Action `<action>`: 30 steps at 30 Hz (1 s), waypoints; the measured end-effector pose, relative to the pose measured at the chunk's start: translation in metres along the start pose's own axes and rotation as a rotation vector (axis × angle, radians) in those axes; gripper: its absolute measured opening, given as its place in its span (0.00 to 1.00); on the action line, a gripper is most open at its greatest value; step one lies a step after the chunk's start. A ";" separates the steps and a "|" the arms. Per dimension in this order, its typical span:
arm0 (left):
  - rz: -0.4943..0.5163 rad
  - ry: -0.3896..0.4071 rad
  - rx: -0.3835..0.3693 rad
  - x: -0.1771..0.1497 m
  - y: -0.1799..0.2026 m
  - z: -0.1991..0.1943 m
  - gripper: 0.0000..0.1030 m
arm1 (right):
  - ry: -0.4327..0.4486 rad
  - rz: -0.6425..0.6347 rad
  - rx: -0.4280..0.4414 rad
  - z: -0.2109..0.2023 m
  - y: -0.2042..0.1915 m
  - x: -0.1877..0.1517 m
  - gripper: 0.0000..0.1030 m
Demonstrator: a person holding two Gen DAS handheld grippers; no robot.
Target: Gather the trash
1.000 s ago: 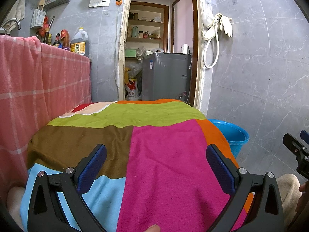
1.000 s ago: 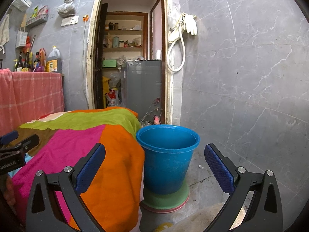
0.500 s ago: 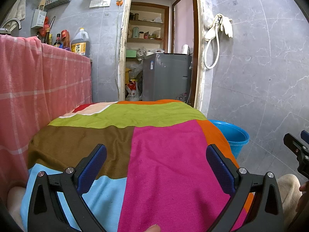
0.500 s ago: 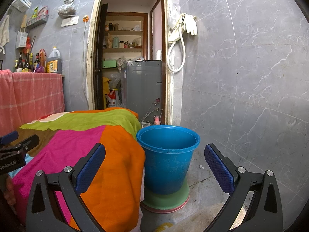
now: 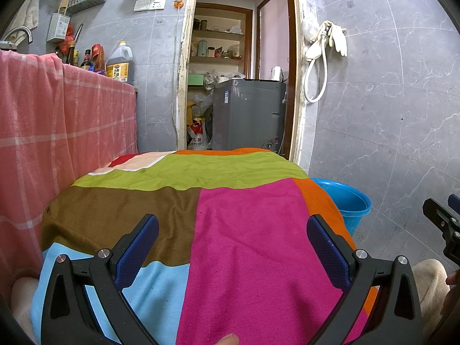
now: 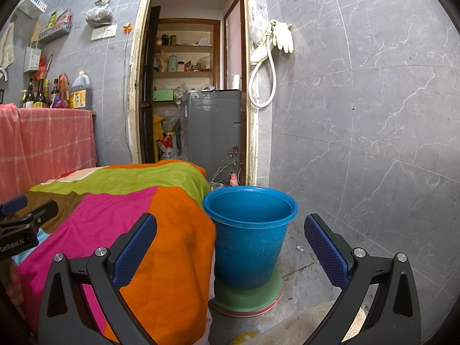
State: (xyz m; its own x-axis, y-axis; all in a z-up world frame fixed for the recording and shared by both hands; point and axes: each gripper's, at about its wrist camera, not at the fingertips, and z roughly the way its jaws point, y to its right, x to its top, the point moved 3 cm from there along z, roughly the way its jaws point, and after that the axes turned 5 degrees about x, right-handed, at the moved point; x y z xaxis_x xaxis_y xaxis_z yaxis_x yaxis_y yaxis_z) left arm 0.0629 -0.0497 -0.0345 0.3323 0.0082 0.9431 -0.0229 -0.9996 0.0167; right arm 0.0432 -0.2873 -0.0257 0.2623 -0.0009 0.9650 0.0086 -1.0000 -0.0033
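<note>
Bucket (image 6: 249, 238) is your target, blue and upright on the floor, dead ahead at twelve o'clock of your right gripper (image 6: 230, 247), sitting on a green base (image 6: 247, 296) and tucked just beside the orange edge of the cloth (image 6: 172, 244). Your right fingers (image 6: 135, 250) are spread wide apart with nothing between them. No trash shows anywhere in either view. Your left gripper (image 5: 233, 251) hangs over the patchwork cloth, jaws wide too, empty, the pink panel under them. From the left view the bucket (image 5: 345, 201) peeks out at two o'clock, past the cloth's orange corner. At three o'clock there, your right gripper (image 5: 442, 224) pokes into frame. Up at twelve o'clock, a doorway with a grey washer (image 5: 247, 115) inside; a pink checked cloth (image 5: 63, 120) hangs at nine o'clock.
</note>
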 end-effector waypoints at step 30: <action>-0.005 0.002 0.006 0.000 -0.001 -0.001 0.98 | -0.001 0.005 0.000 0.000 -0.003 0.002 1.00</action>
State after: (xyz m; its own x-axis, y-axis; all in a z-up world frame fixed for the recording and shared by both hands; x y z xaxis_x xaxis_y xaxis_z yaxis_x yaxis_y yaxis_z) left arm 0.0619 -0.0486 -0.0341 0.3307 0.0128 0.9437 -0.0161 -0.9997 0.0192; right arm 0.0439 -0.2848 -0.0242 0.2634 -0.0056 0.9647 0.0071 -0.9999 -0.0077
